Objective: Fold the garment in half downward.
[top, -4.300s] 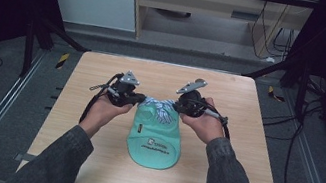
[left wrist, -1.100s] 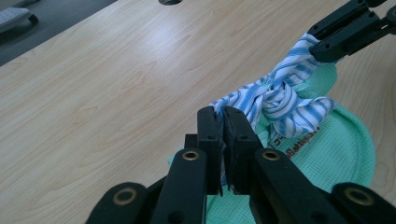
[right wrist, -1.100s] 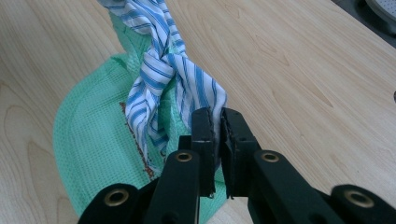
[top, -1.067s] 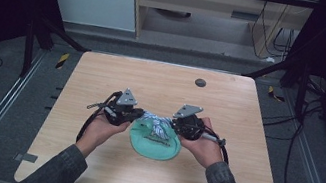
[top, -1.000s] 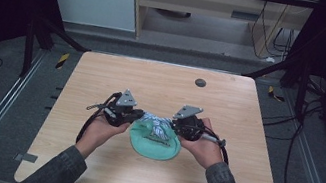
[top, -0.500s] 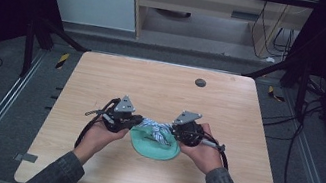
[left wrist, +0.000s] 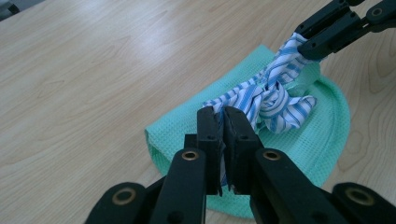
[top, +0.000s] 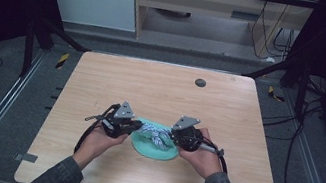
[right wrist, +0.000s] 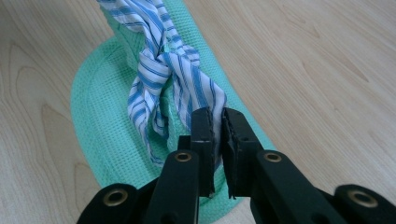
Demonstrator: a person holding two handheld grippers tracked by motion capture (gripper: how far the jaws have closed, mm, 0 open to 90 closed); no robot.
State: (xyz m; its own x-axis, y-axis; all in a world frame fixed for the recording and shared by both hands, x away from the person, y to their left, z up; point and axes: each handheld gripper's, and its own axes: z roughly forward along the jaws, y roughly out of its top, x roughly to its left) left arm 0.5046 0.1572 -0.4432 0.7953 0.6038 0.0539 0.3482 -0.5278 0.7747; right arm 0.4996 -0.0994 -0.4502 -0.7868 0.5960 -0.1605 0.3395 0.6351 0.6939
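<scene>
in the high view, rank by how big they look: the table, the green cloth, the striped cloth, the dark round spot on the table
1. table
2. green cloth
3. striped cloth, though the grippers cover its ends
4. dark round spot, clearly the smallest

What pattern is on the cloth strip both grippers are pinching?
Blue and white stripes on the knotted cloth strip; the right gripper view shows it best.

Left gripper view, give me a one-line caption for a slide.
Left gripper and right gripper each pinch an end of a knotted blue-striped cloth over a green waffle-weave cloth.
</scene>
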